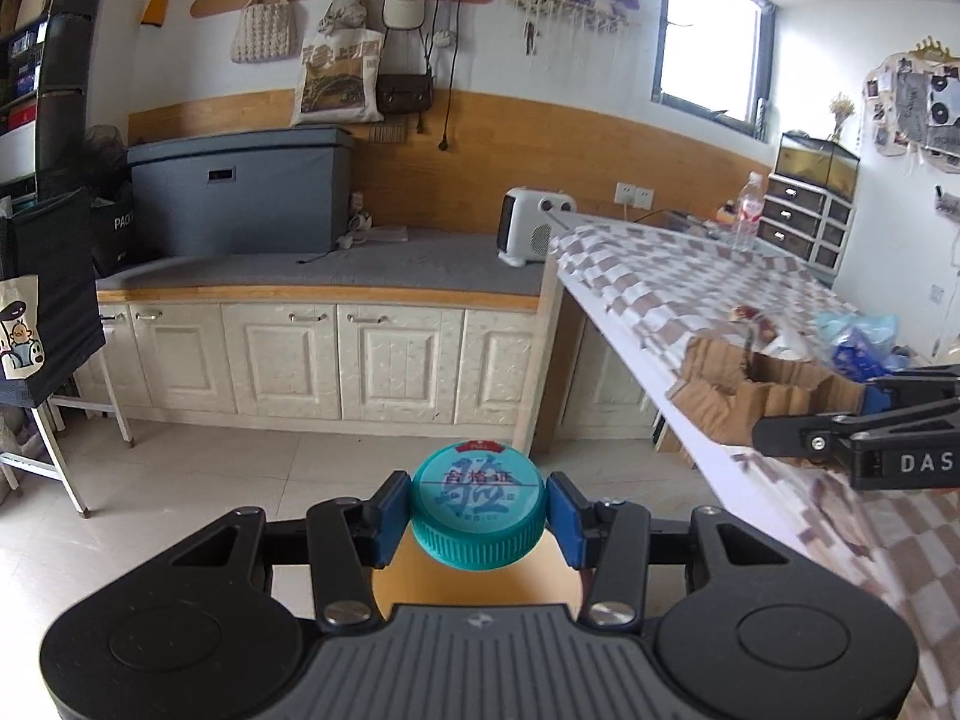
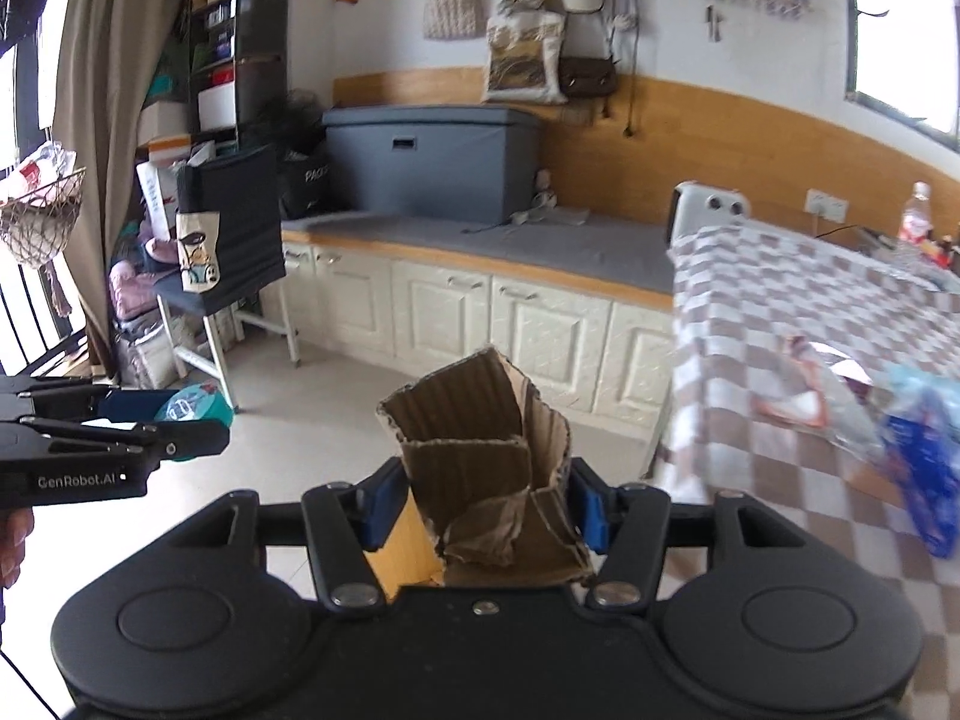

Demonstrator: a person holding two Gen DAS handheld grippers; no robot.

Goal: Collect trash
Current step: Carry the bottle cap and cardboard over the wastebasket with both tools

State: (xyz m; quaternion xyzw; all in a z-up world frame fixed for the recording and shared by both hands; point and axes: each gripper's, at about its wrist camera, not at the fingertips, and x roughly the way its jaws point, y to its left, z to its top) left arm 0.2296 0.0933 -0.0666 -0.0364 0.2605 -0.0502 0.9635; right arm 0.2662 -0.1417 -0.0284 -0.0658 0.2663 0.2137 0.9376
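the left gripper [image 1: 479, 519] is pinching a teal bottle cap [image 1: 479, 504] between its blue pads [image 1: 565, 516], one pad pressing on each side of the ribbed rim, and the cap's printed top is facing up toward the camera. the cap is sitting on a container whose pale orange body [image 1: 414, 576] is showing just below it, hanging out over the tiled floor [image 1: 300, 468] rather than over the table. the right gripper [image 2: 487, 501] is clamping a torn piece of corrugated cardboard [image 2: 480, 456], its jaws closing on the crumpled lower part while the ragged upper flaps are sticking up and out in front. from the left wrist view the same cardboard [image 1: 738, 384] is showing at the right, beside the edge of the table with the checked cloth [image 1: 678, 264]. more rubbish is lying on that cloth: a clear plastic wrapper [image 2: 822, 384] and, touching it, a blue plastic bag [image 2: 924, 456], both blurred. a plastic water bottle [image 1: 749, 210] is standing upright at the far end of the table. beyond the floor, cream cabinets [image 1: 312, 354] are running along the wall under a grey mat, with a white heater [image 1: 534, 234] standing on it just beside the table's corner.
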